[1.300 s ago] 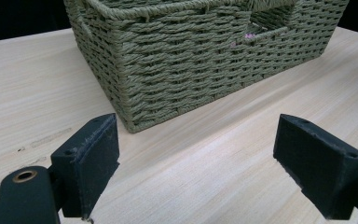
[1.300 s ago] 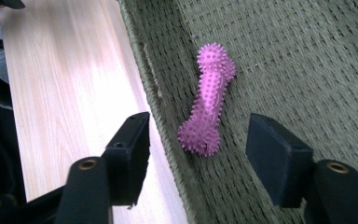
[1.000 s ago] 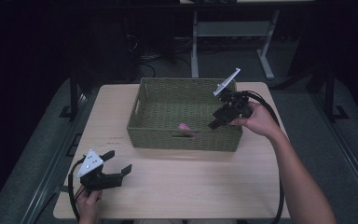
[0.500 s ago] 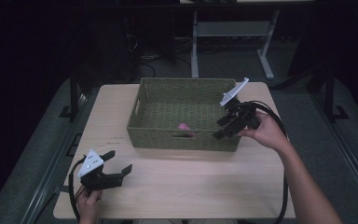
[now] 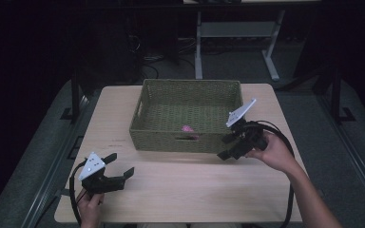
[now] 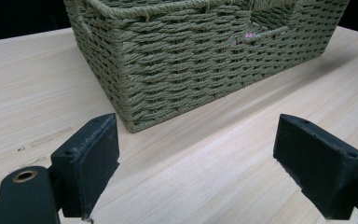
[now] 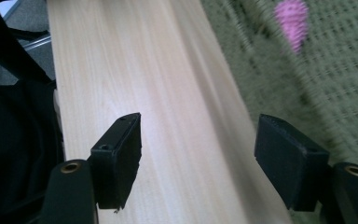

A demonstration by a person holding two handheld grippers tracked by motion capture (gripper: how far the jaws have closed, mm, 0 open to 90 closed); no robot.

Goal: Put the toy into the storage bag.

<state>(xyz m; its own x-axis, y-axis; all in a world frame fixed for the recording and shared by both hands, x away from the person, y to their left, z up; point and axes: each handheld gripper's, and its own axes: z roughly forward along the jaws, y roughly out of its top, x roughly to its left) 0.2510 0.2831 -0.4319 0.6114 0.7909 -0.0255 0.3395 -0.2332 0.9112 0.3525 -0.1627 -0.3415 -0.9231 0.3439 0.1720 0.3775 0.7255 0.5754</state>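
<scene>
High view: a green woven basket (image 5: pixel 189 118) stands on the far half of a pale wooden table (image 5: pixel 195 185), and a small pink object (image 5: pixel 187 128) lies on its floor close to the near wall, just behind the handle slot cut in that wall. The right gripper (image 5: pixel 228 147) hangs outside the basket at its near right corner, near the wall, with the pink object off to its left on the other side of the weave. Its jaws have just been opening and stand apart with nothing between them. The basket's near wall and rim stand between this gripper and the pink object.

Right gripper view, blurred by motion: the two black jaws frame bare table (image 7: pixel 168 116), the basket's weave (image 7: pixel 345 93) runs along the right side, and the pink object (image 7: pixel 292 18) shows at the top right, well beyond the jaw tips.

The left gripper (image 5: pixel 120 165) rests low at the near left part of the table, well apart from the basket, held by the left hand (image 5: pixel 91 209). Its jaws are spread wide and empty. Left gripper view: the basket's near corner (image 6: pixel 177 70) rises ahead of the jaws, and a speck of pink (image 6: pixel 250 35) shows through the handle slot.

Beyond the table, a grey desk frame (image 5: pixel 237 33) stands on the dark floor.
</scene>
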